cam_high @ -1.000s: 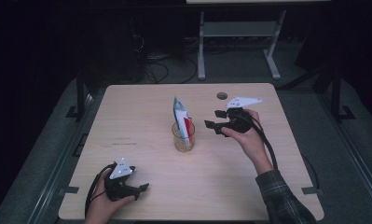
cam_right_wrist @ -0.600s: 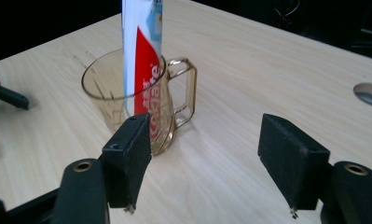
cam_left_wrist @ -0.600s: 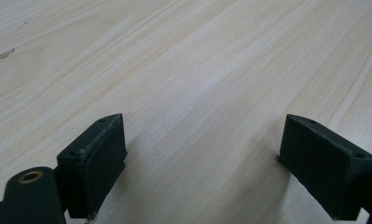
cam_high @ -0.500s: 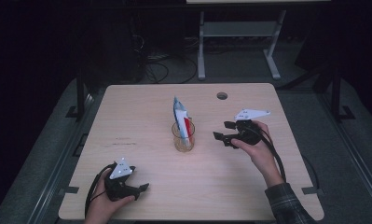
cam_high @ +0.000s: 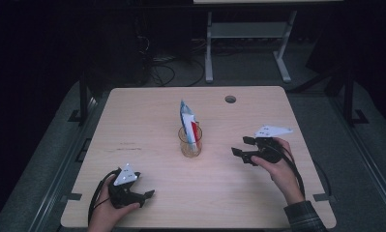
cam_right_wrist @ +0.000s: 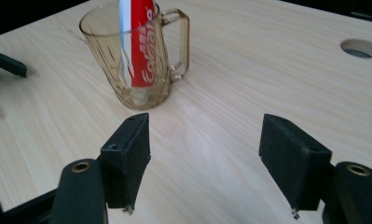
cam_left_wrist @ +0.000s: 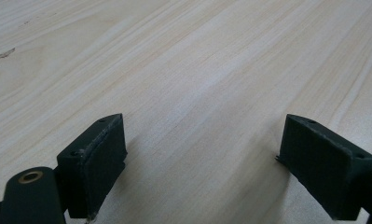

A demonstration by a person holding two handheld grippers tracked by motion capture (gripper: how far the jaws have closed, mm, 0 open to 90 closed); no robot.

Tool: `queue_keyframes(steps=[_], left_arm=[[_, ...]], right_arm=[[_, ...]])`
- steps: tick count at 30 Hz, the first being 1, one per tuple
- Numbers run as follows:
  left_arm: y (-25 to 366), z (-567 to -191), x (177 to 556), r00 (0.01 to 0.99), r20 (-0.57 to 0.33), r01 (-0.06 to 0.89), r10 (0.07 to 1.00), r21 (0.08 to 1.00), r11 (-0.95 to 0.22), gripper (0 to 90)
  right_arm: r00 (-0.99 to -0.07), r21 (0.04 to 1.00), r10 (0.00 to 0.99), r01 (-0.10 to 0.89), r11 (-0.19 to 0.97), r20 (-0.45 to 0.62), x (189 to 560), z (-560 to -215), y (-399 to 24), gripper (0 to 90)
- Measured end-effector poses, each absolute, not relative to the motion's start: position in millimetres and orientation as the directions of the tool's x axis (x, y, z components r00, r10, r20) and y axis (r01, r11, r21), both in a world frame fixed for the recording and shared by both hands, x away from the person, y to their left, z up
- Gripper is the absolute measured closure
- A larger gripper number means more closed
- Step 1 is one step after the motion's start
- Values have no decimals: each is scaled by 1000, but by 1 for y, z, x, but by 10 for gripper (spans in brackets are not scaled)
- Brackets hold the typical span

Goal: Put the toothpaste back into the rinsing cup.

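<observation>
The right tool (cam_high: pixel 243 148), jaws spread and empty, sits near the desk's (cam_high: pixel 132 106) right edge, aimed at the glass mug (cam_right_wrist: pixel 136 60) mid-desk holding an upright toothpaste tube (cam_right_wrist: pixel 137 42). The left tool (cam_high: pixel 143 197), likewise spread, rests near the front-left corner. Placement looks done.

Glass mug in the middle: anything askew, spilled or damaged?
Nothing stands out. The glass mug stands upright on the table, dry around it, with a toothpaste tube leaning inside. The right gripper and left gripper are both open and holding nothing.
</observation>
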State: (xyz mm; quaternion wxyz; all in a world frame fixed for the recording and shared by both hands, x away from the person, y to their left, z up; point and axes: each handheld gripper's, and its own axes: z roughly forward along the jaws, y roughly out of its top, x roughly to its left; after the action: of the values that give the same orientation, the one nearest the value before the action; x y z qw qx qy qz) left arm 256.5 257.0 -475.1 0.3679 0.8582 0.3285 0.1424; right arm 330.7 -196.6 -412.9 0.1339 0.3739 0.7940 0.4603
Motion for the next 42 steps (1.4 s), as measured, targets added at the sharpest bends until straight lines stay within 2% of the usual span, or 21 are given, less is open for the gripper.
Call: queue_keyframes(steps=[11, 31, 42], left_arm=[[257, -475, 256, 743, 2, 459, 669, 725, -513, 132], [257, -475, 256, 743, 3, 460, 669, 724, -514, 132], [257, -475, 256, 743, 3, 459, 669, 724, -514, 132]], right_arm=[[-665, 819, 734, 493, 294, 138, 308, -427, -223, 323], [-635, 777, 763, 538, 326, 120, 274, -450, -245, 293], [-608, 738, 789, 572, 358, 88, 261, -464, -255, 231]])
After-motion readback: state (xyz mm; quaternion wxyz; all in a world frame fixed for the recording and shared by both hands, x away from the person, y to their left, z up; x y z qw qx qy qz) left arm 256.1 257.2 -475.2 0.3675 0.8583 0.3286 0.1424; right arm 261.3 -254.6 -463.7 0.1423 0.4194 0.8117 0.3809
